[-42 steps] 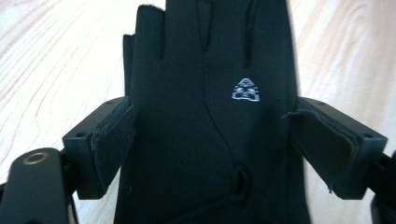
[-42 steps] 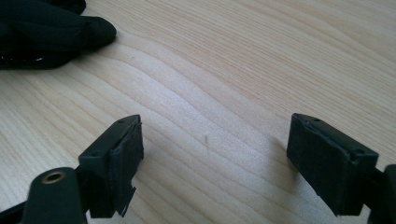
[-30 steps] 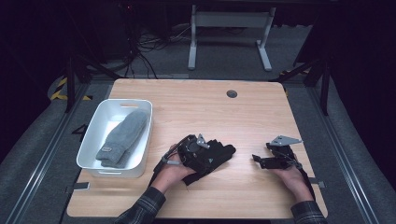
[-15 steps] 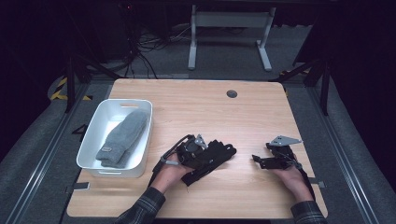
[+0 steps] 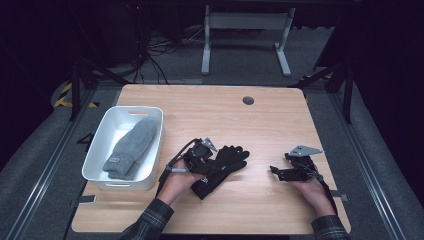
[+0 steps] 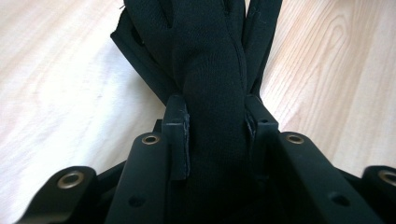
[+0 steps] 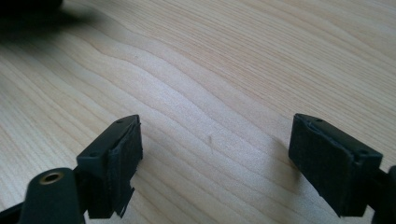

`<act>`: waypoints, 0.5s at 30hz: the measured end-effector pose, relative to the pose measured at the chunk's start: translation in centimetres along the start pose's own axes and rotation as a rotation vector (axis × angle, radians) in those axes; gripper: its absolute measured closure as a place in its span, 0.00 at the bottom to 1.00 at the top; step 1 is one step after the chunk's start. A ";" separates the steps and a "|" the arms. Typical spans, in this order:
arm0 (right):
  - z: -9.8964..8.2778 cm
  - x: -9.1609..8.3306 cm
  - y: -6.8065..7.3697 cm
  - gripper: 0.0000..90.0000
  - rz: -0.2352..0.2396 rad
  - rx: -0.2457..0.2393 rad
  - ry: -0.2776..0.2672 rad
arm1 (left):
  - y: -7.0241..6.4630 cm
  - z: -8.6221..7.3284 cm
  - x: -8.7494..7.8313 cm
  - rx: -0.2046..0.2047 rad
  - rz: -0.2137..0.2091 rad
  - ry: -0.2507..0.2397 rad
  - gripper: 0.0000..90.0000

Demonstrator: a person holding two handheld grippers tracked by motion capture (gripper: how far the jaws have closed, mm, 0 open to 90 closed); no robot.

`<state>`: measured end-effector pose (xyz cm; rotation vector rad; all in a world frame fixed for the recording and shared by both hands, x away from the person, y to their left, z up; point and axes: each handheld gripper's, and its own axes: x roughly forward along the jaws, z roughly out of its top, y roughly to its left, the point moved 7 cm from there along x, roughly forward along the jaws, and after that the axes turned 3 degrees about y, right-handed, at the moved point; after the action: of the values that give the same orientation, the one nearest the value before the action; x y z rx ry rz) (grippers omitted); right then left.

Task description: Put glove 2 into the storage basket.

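Left gripper (image 5: 207, 161) has just been closing; its jaws now pinch the black knit fabric glove (image 5: 222, 167) near the cuff, cloth bunched between the pads (image 6: 180, 135); glove lies at table centre, long axis running from 7 to 1 o'clock, fingers pointing away from the jaws; white plastic bin (image 5: 97, 155) holding a grey knit mitten (image 5: 132, 147) sits at 9 o'clock of the glove, nearest the left hand; right gripper (image 5: 285, 172) at 3 o'clock, jaws wide and empty over the light wooden table (image 7: 210, 70); mitten's small tag unreadable.
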<state>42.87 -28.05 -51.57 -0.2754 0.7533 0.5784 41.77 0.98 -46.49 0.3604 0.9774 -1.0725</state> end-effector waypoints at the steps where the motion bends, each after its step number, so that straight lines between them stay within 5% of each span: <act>1: 0.0 0.0 0.0 0.20 0.001 0.001 0.000 | 0.0 0.2 -0.6 -0.007 -0.007 -0.006 0.76; 15: 0.0 0.0 0.0 0.20 0.000 0.001 0.000 | 2.7 1.0 -9.6 -0.052 0.097 -0.038 0.76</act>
<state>42.87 -28.05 -51.57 -0.2749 0.7537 0.5785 43.37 7.00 -38.67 0.3408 0.9432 -0.9611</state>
